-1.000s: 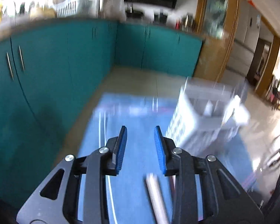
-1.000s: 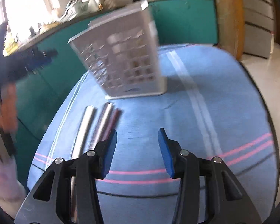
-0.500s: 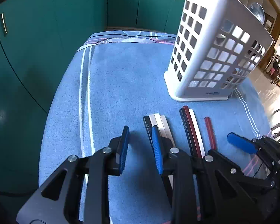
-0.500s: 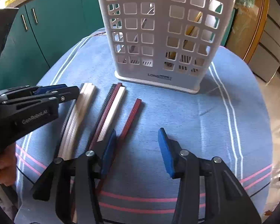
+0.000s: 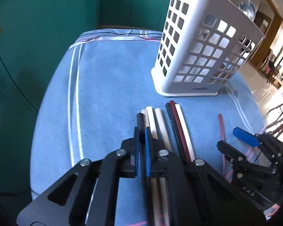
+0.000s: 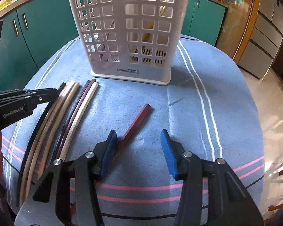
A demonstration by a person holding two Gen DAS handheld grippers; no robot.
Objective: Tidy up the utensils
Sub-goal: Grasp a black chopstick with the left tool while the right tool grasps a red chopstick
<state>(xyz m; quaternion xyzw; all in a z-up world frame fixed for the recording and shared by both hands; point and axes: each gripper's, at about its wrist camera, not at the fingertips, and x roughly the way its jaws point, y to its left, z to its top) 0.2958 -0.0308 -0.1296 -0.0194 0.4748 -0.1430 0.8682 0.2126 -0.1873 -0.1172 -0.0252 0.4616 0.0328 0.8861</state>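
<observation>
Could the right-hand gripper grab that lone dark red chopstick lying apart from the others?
Probably yes. The right gripper is open, and the red chopstick lies alone on the blue cloth, one end by the left finger. Nothing covers it; the gripper would need a small shift left to straddle it.

One white basket [image 6: 130, 37] stands on one blue cloth [image 6: 179, 113]. Eight chopsticks lie in front of it: two black [image 5: 141, 121], three beige [image 5: 158, 120], two dark red [image 6: 135, 124] and one white [image 6: 84, 103]. Two grippers show, the left gripper [image 5: 141, 148] and the right gripper [image 6: 138, 150].
</observation>
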